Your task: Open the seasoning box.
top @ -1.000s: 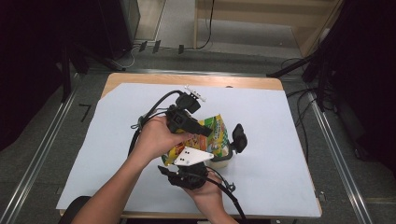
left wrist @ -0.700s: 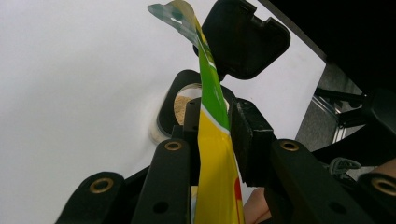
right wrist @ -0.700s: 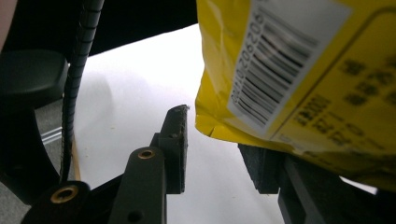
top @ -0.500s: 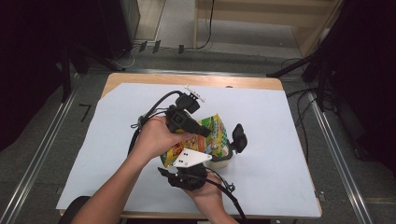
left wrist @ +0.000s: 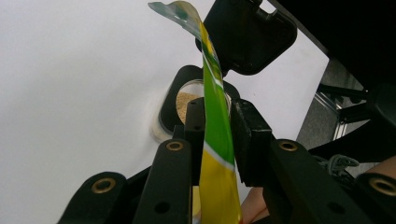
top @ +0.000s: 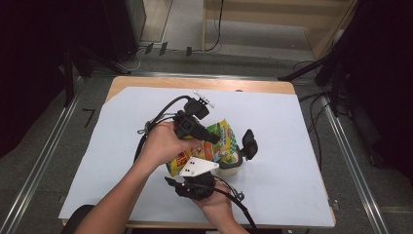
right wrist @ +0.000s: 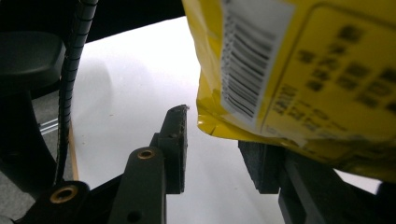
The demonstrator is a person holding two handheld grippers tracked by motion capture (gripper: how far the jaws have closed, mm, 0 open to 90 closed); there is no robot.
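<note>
Pouring from a snack bag (top: 214, 144) into a jar (top: 233, 165), by the look of it; the relation that matters is the bag's open corner against the jar's mouth. In the left gripper view, bag edge-on, long axis running up from 6 o'clock to 12 o'clock, torn tip (left wrist: 180, 10) leaning towards 11 o'clock, jar mouth (left wrist: 187, 100) straight behind it with tan grains inside and a black flip lid (left wrist: 247, 35) open at 1 o'clock. In the high view, jar at about 4 o'clock from the left gripper (top: 207, 136), touching or just under the bag's lower edge; cannot tell which.

Left gripper clamped on the bag's green-and-yellow edge (left wrist: 215, 135), pads squeezing it flat. Right gripper (right wrist: 212, 149) released, jaws apart, the bag's yellow underside with barcode (right wrist: 289, 70) hanging above and resting over the right-hand jaw, not pinched. Nearer the jar: left gripper, judged from the high view, with the right gripper (top: 195, 183) at 7 o'clock from the jar, under the bag.

Bag glossy, crinkled, yellow and green with red print, mid-table on the pale sheet (top: 302, 126). Next move probably a further tilt towards the mouth; spill risk beside the rim.
</note>
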